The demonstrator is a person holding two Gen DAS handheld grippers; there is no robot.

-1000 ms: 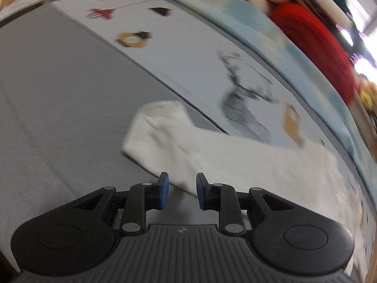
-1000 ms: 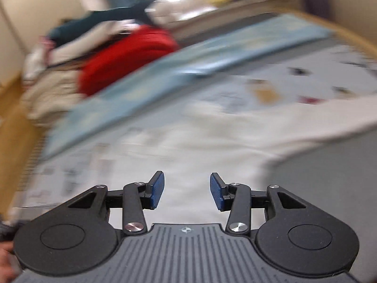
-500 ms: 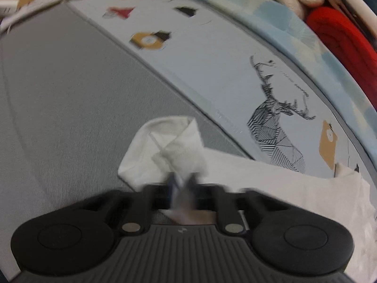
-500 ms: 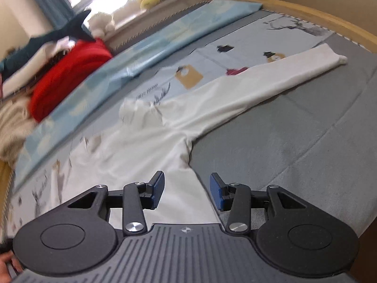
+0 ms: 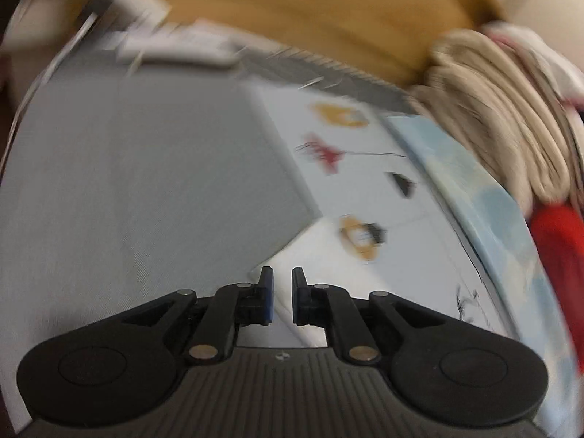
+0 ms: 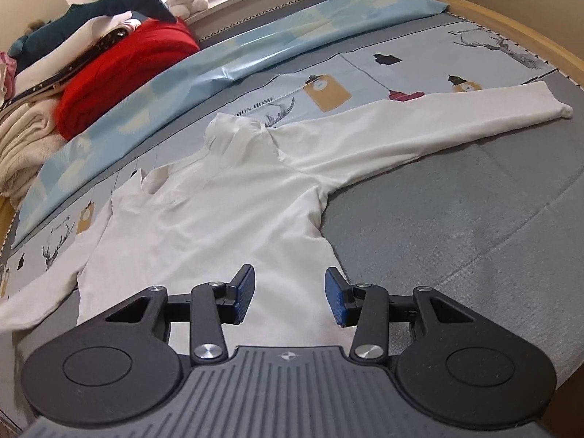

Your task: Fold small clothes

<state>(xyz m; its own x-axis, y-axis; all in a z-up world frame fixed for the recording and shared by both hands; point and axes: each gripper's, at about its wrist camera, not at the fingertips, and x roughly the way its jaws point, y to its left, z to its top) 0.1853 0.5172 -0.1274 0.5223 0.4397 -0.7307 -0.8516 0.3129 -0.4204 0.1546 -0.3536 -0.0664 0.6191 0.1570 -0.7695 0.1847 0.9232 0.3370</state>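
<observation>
Both grippers empty over a white top on the bed.

The right gripper (image 6: pixel 288 295) hangs wide open above the hem of the white turtleneck top (image 6: pixel 226 219), spread flat on the grey bedspread (image 6: pixel 456 226); the left gripper (image 5: pixel 279 294), narrowly parted, grips nothing above a white edge.

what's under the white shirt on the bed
The white shirt lies flat across a grey sheet and a printed blanket. Whatever sits directly beneath its body is covered.
</observation>
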